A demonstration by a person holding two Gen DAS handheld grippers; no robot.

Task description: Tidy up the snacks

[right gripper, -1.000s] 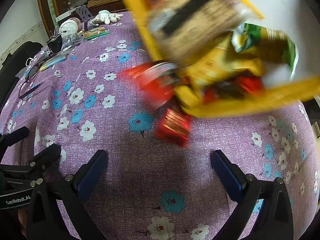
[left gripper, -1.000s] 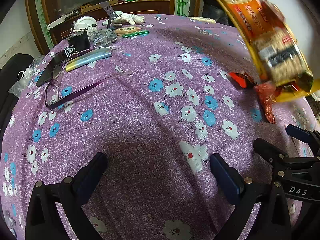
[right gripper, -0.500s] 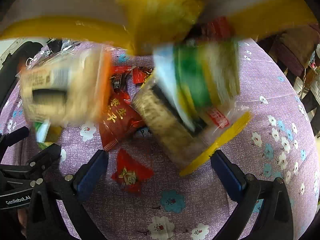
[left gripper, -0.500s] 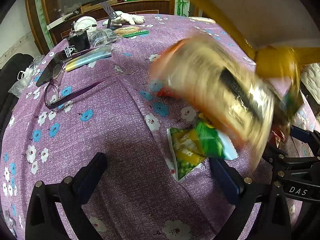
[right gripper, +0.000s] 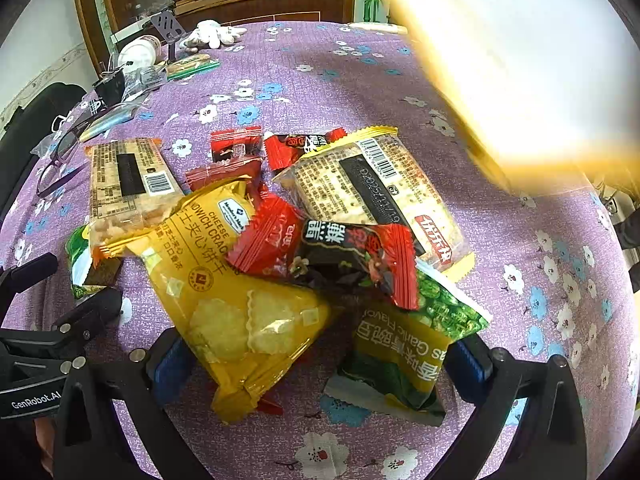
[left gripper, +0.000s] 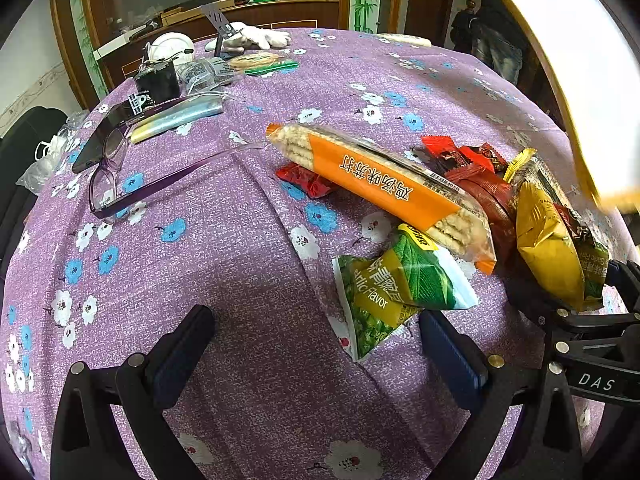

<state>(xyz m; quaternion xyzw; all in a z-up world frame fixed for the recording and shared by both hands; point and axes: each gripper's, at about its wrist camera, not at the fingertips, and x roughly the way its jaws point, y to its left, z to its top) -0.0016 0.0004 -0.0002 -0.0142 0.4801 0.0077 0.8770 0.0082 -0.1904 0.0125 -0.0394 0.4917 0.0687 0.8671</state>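
Note:
A heap of snack packs lies on the purple flowered tablecloth (left gripper: 240, 264). In the left wrist view an orange cracker pack (left gripper: 380, 184) lies across red sachets, with a green pea bag (left gripper: 396, 292) by my open left gripper (left gripper: 316, 344). In the right wrist view a yellow cheese cracker bag (right gripper: 224, 296), a second green pea bag (right gripper: 408, 344), a red and black sachet (right gripper: 352, 256) and a cracker pack (right gripper: 368, 192) lie between the fingers of my open right gripper (right gripper: 320, 360). A blurred yellow-edged tray (right gripper: 520, 60) hangs above at the upper right.
Purple glasses (left gripper: 116, 184), a phone (left gripper: 104, 136), a silver pouch (left gripper: 176, 118), a black box (left gripper: 158, 82), white gloves (left gripper: 256, 38) and a green packet (left gripper: 264, 63) sit at the far left. A dark chair (right gripper: 36, 120) stands at the left edge.
The snacks tipped out of the yellow tray and fell onto the cloth, where they now lie still. The tray has lifted away to the upper right. Both grippers have stayed put.

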